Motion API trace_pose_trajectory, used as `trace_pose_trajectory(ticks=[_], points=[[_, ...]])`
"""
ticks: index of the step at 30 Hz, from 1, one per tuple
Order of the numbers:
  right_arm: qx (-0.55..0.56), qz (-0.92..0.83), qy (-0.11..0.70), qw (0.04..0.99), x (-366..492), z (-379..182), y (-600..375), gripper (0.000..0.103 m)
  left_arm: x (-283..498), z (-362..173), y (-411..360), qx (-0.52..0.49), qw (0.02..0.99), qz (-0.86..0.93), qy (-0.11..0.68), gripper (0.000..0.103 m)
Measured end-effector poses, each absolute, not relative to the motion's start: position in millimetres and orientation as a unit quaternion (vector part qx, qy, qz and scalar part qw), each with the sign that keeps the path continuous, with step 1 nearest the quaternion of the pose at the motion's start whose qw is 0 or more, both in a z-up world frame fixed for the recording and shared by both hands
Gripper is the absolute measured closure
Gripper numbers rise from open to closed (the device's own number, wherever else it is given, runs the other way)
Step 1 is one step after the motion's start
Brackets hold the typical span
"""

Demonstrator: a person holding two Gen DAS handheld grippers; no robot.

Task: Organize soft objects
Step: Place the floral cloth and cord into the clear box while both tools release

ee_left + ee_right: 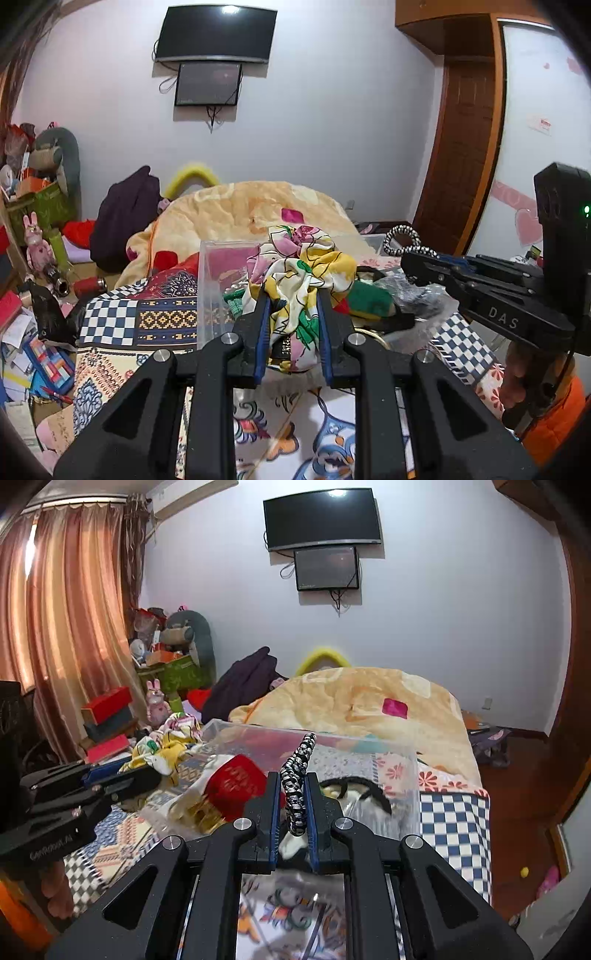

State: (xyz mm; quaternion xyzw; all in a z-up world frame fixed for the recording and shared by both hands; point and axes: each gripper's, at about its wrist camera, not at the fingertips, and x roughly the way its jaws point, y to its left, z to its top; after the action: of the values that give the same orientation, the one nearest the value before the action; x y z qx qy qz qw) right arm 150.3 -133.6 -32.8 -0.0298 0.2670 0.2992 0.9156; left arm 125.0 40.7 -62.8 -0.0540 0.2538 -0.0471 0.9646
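Left gripper (293, 299) is level over the bed, clamped on a floral scarf (299, 273) bunched just in front of a clear plastic box (210, 280). Right gripper (291, 797), also level w/ fingers fwd, pinches a black-and-white scrunchie (297, 775) above that box.

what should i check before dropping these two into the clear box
1. Left gripper has a firm hold on the floral scrunchie: ok, jaws closed on the fabric.
2. Right gripper holds the black-and-white hair band: ok, pinched between the pads.
3. Clear plastic box is open on top: ok, no lid visible.
4. Room left inside the box: cannot tell, a red item and a black headband show through its wall.
5. Grippers apart from each other: ok, they are side by side with a gap.
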Motion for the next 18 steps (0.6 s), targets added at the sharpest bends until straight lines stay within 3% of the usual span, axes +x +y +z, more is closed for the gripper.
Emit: trace_pose_trajectory(ticks=[6,9,12,13,14,18], points=[[-0.042,0.293,0.294,0.909,168.4,-45.7,-120.5,0.091,152.2,-78.5,41.4,-0.048,0.959,-0.031,0.278,0.081],[-0.054,0.293,0.302,0.906,168.4,-53.8,-115.9,0.09,157.9,-87.3,41.2,-0.044,0.956,-0.026,0.289,0.07],[-0.074,0.291,0.31,0.902,165.4,-61.0,-112.7,0.066,157.2,-90.7,40.7,-0.04,0.956,-0.022,0.288,0.056],[-0.08,0.288,0.306,0.904,162.8,-61.5,-112.7,0.055,155.9,-91.0,40.6,-0.039,0.957,-0.022,0.287,0.054],[-0.085,0.284,0.296,0.908,159.6,-60.2,-113.4,0.051,154.7,-90.7,40.6,-0.039,0.957,-0.022,0.286,0.053],[-0.086,0.29,0.285,0.91,154.5,-52.5,-117.8,0.049,145.3,-83.1,43.1,-0.048,0.959,-0.026,0.28,0.052]])
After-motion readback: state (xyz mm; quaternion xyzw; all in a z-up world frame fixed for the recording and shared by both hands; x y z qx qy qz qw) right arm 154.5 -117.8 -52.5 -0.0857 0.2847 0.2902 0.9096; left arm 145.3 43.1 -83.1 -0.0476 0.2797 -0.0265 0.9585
